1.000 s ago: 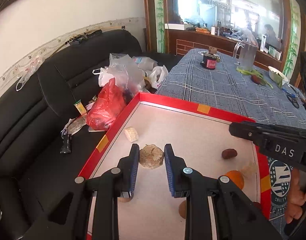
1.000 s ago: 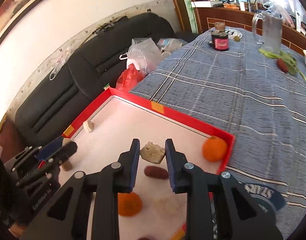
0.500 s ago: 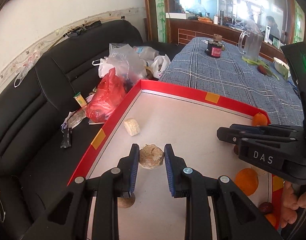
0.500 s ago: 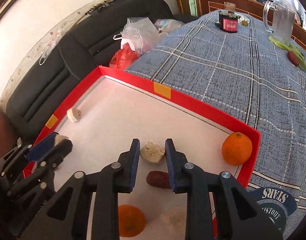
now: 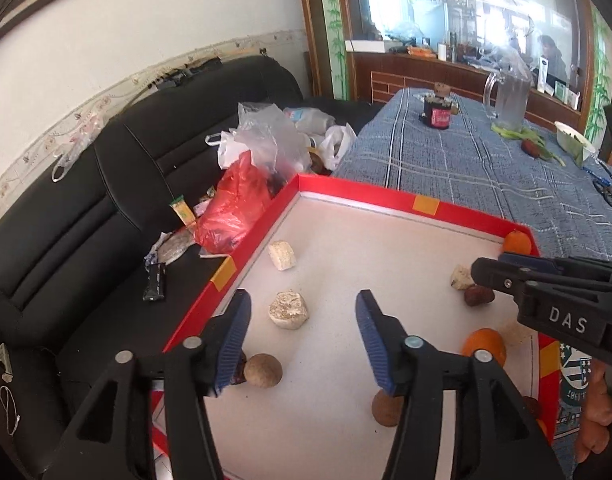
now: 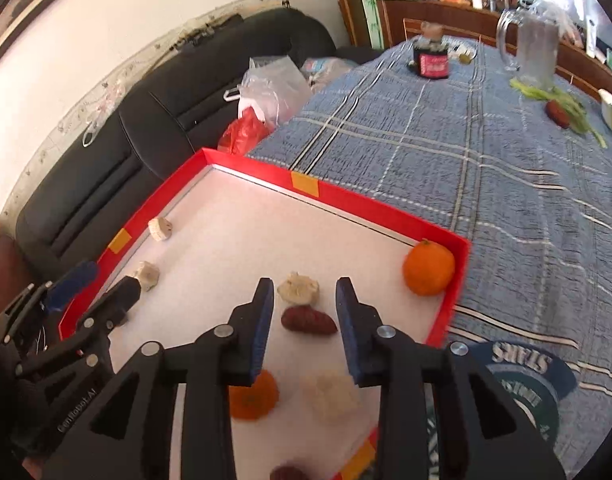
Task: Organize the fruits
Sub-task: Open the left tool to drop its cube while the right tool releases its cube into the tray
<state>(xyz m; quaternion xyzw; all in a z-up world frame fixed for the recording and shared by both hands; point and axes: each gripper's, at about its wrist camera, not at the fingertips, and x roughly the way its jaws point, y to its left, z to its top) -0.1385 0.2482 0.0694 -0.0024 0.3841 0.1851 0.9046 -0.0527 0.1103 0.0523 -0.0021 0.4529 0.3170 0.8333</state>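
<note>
Fruits: they lie loose on the white floor of your red tray (image 5: 347, 189), which sits on the blue plaid tabletop (image 6: 485, 168).
Left gripper (image 5: 304, 334): wide open, holding nothing; a pale chunk (image 5: 288, 310) sits free on the tray between its fingers.
Right gripper (image 6: 304, 320): partly open, empty, with a pale chunk (image 6: 298, 289) and a brown date (image 6: 309, 320) in its gap.
Risk: if you close the right gripper now, it may pinch both pieces or flick one aside, since they nearly touch.
Oranges: two, one (image 6: 429, 267) in the far corner, one (image 6: 252, 396) below the right gripper.
Pale chunks: five counted.
Brown round fruits: two, seen in the left view.
Dates: at least two.
</note>
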